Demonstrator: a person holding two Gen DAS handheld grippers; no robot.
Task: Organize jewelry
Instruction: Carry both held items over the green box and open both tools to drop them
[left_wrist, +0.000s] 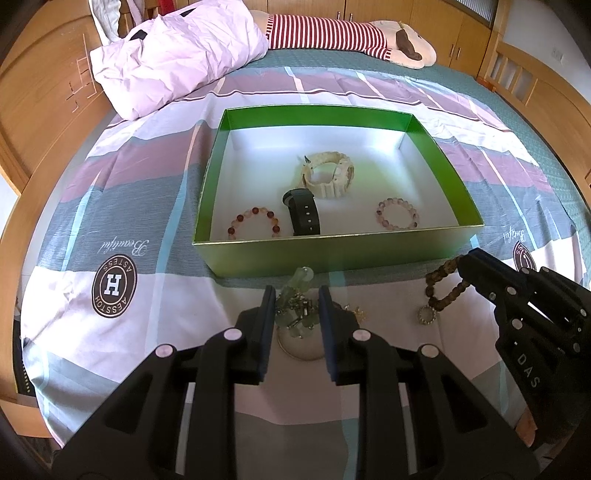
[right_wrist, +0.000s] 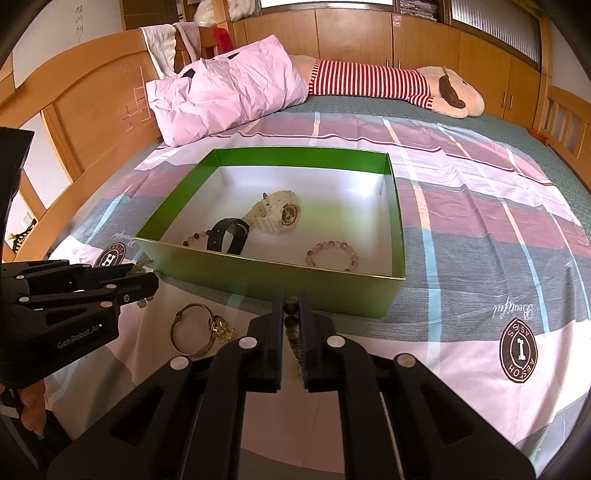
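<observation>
Right now the right claw (right_wrist: 291, 325) is pinching the brown beads (left_wrist: 443, 284) tight, while the left claw (left_wrist: 297, 314), partly closed, is gripping the green piece (left_wrist: 295, 314); both lie near the bed's front edge, outside the box (left_wrist: 332, 254). Dangling strands risk snagging on its wall.

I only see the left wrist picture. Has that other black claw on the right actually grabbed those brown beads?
Observer: Yes. In its own camera the right gripper is shut on the brown bead bracelet, beads pinched between its fingers.
Visitor: And the round thing half hidden behind the left gripper and its green beads?
Observer: A gold bangle, lying flat on the bedsheet outside the green box.
</observation>
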